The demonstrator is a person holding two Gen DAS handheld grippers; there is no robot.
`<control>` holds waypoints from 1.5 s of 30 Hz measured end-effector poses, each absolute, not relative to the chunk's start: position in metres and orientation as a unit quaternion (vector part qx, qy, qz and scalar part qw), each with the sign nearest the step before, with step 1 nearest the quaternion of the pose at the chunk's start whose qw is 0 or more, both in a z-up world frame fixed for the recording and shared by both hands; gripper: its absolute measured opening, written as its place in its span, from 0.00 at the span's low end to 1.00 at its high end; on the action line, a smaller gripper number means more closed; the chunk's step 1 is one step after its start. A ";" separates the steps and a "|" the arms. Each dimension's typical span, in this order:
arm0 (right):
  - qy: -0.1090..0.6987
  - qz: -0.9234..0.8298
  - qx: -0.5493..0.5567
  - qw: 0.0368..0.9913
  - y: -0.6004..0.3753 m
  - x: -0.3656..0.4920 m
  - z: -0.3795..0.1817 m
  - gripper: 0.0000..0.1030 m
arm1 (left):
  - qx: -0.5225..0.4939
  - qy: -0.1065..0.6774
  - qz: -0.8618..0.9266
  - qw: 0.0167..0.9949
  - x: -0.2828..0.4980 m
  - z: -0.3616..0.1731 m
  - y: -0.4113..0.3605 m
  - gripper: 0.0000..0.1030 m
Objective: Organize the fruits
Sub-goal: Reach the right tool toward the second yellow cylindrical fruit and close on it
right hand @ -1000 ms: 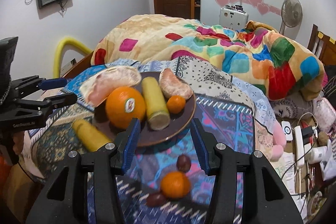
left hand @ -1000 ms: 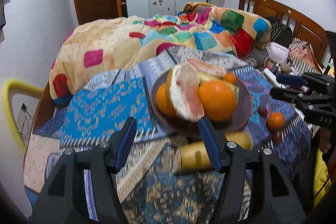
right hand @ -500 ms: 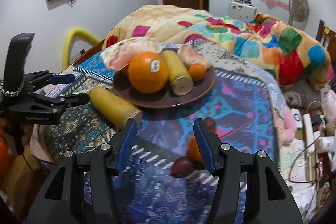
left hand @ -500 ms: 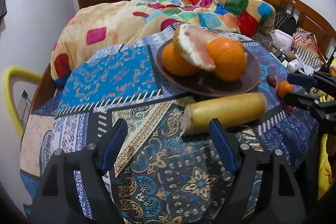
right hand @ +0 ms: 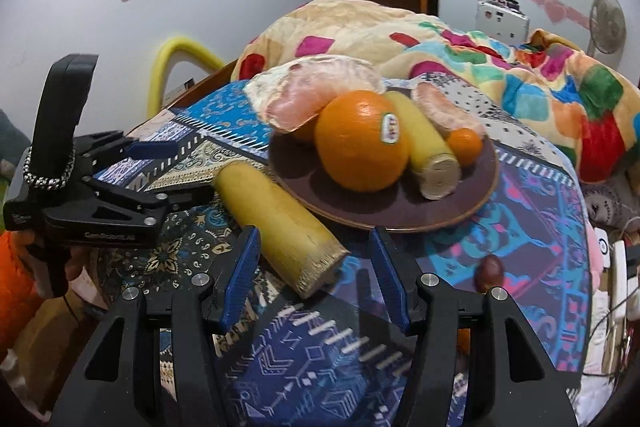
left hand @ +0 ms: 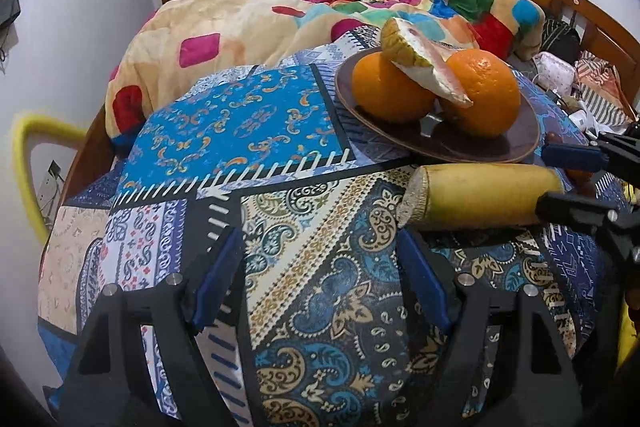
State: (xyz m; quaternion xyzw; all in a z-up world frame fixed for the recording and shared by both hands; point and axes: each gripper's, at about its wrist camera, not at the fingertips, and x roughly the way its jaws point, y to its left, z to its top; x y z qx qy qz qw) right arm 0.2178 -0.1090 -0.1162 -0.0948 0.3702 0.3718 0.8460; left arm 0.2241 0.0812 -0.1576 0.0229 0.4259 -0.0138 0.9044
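Note:
A brown plate holds a large orange, pomelo pieces, a yellow cut stalk and a small tangerine. A second yellow cut stalk lies on the patterned cloth beside the plate; it also shows in the left wrist view. My right gripper is open, its jaws either side of the stalk's cut end. My left gripper is open and empty over the cloth, just left of the stalk's other end. The plate with two oranges sits beyond.
A dark round fruit lies on the cloth right of my right gripper. A colourful quilt is piled behind the table. A yellow chair frame stands at the left. Clutter and cables lie at the right.
Both grippers have dropped lower and closer to the loose yellow stalk. My right gripper has swung left, off the tangerine and dark fruits, so its jaws now flank the stalk's cut end.

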 end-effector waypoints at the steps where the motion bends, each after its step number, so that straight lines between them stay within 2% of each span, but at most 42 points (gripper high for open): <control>1: 0.371 0.375 -0.095 0.844 -0.108 0.217 -0.117 0.51 | 0.027 0.426 -0.016 0.904 0.226 -0.158 0.079 0.77; 3: 0.372 0.383 -0.096 0.840 -0.106 0.214 -0.120 0.51 | 0.034 0.426 -0.019 0.904 0.229 -0.159 0.074 0.77; 7: 0.375 0.391 -0.105 0.834 -0.106 0.207 -0.120 0.37 | 0.035 0.432 -0.035 0.900 0.231 -0.159 0.065 0.77; 17: 0.371 0.384 -0.134 0.835 -0.096 0.203 -0.117 0.37 | 0.008 0.413 -0.033 0.910 0.205 -0.143 0.070 0.77; 29: 0.386 0.370 -0.151 0.832 -0.135 0.170 -0.114 0.33 | 0.015 0.390 -0.047 0.919 0.177 -0.132 0.058 0.77; 42: 0.386 0.379 -0.159 0.826 -0.095 0.198 -0.119 0.38 | 0.037 0.386 -0.046 0.920 0.163 -0.131 0.050 0.77; 45: 0.385 0.379 -0.153 0.827 -0.097 0.198 -0.121 0.36 | 0.034 0.391 -0.045 0.919 0.166 -0.133 0.049 0.77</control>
